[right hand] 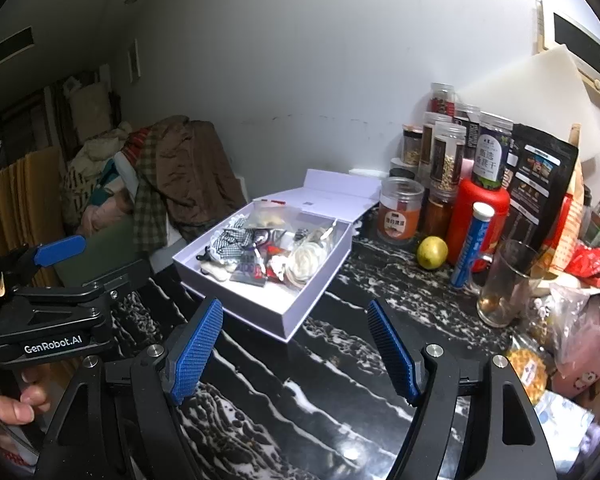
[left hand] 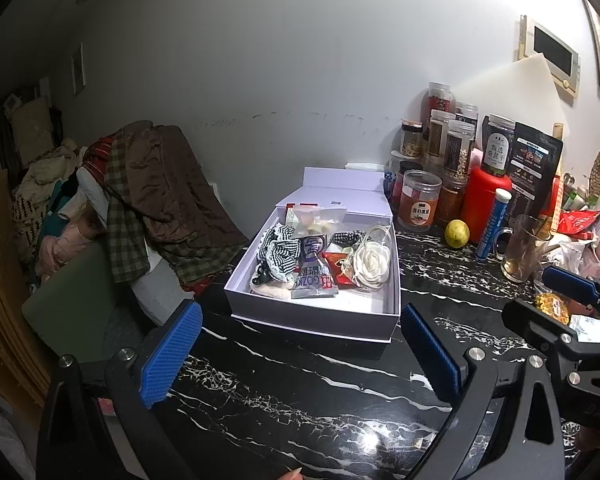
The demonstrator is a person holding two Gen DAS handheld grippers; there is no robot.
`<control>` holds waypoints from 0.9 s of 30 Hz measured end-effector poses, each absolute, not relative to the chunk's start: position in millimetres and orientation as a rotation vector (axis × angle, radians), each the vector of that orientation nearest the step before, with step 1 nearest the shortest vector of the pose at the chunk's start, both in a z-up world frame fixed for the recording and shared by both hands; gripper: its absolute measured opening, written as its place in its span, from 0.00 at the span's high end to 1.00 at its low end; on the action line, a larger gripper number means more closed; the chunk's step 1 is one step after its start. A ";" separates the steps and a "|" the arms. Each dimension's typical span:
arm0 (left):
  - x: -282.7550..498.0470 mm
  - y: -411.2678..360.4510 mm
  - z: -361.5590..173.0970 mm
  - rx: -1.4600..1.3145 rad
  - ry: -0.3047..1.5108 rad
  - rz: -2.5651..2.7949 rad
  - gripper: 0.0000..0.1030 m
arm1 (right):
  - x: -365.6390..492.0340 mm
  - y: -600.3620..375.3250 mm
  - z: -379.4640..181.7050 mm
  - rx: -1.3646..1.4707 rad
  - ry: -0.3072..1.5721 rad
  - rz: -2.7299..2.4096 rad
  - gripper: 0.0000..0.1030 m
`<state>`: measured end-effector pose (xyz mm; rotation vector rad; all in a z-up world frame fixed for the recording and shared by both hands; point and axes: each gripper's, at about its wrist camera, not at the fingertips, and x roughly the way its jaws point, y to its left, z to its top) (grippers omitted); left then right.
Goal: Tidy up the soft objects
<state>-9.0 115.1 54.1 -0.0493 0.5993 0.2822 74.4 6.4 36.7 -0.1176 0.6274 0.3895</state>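
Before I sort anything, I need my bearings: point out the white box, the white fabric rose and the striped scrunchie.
white box (left hand: pixel 300 312), left wrist view, on its near outer wall.
white fabric rose (left hand: pixel 372 266), left wrist view, on the petals' centre.
striped scrunchie (left hand: pixel 278 254), left wrist view, on its ruffled fabric.

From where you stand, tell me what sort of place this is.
Probably a lived-in home, at a kitchen or dining counter: a black marbled countertop crowded with food jars and a lemon, and beside it a heap of clothes piled on furniture.
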 end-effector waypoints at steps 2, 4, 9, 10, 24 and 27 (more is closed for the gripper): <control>-9.2 114.3 54.1 -0.046 0.600 0.283 0.02 | 74.6 6.5 36.2 -0.119 0.628 0.390 0.26; -9.1 113.8 53.9 -0.046 0.601 0.283 0.02 | 74.5 6.5 36.3 -0.119 0.628 0.389 0.26; -9.0 113.1 53.8 -0.047 0.600 0.282 0.02 | 75.3 6.1 36.0 -0.120 0.628 0.389 0.26; -9.1 112.9 53.7 -0.046 0.600 0.282 0.02 | 75.3 5.9 36.1 -0.120 0.628 0.389 0.26; -7.7 114.6 53.1 -0.048 0.613 0.270 0.02 | 77.1 3.7 36.2 -0.120 0.631 0.387 0.26; -7.6 114.4 53.0 -0.048 0.614 0.270 0.02 | 77.3 2.1 36.2 -0.120 0.631 0.386 0.26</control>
